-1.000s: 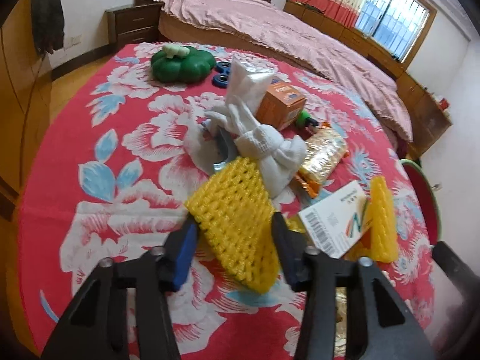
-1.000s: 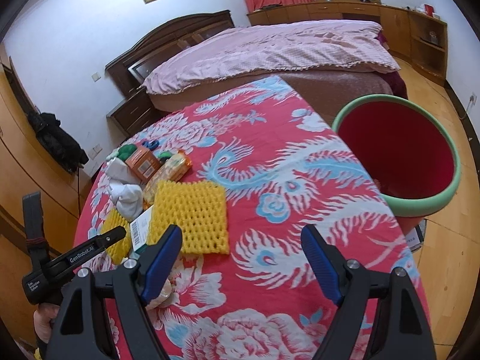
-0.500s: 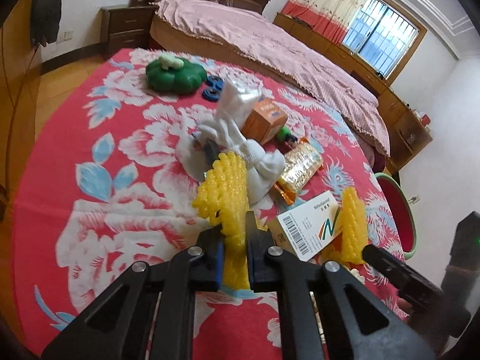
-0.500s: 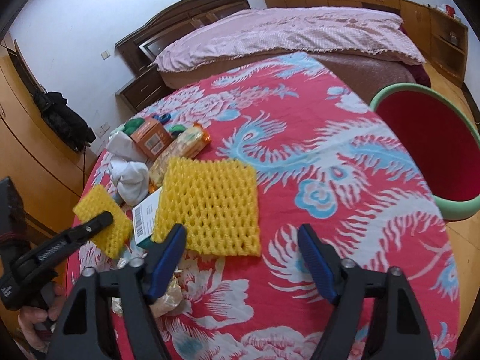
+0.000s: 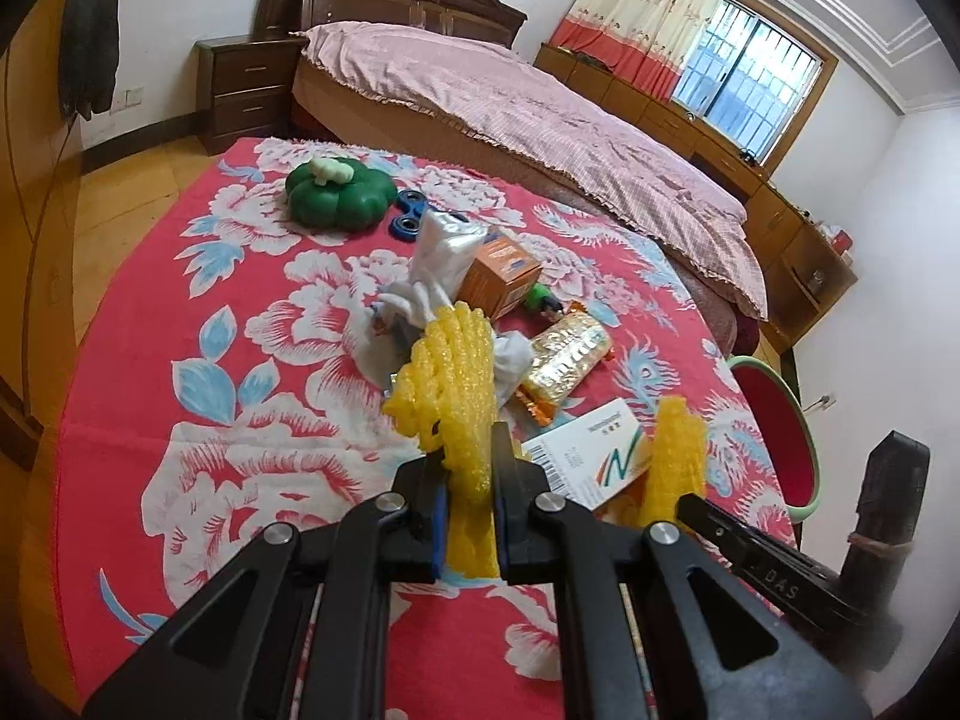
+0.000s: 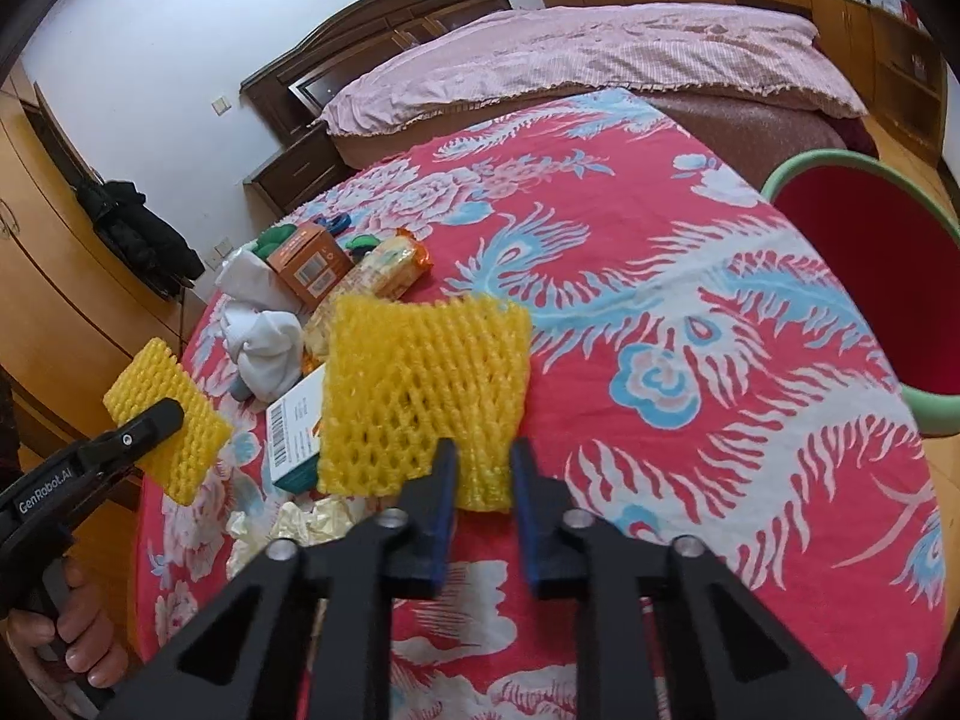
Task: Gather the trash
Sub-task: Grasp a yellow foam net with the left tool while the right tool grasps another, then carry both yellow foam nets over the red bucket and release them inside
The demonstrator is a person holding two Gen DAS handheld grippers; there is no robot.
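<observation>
From my remote seat, taking the red bin [image 6: 858, 276] as my landmark and reading left to right: farthest from it, my left gripper [image 5: 468, 498] is clamped on a yellow foam net [image 5: 456, 372], which stands bunched and crumpled between the pads, lifted off the table [image 5: 198, 438]. Nearer the bin, my right gripper [image 6: 483, 480] has come together on the near edge of a second foam net [image 6: 426, 390]; that one looks like a flat, springy mesh sleeve, its far part apparently resting on the floral cloth and overlapping a white barcoded card [image 6: 294, 432].

I judge the job barely begun. Both nets are gripped, but neither has reached the bin, whose inside looks bare as far as I can see. Left on the table, all farther from the bin than the second net: the card, a crinkled snack wrapper [image 5: 564, 360], an orange box [image 5: 501, 270], wadded white tissue [image 6: 264, 342] and some crumpled pale wrapping [image 6: 300, 525] by my right gripper. Whether the green pumpkin toy [image 5: 336, 195] counts as trash I cannot say.
</observation>
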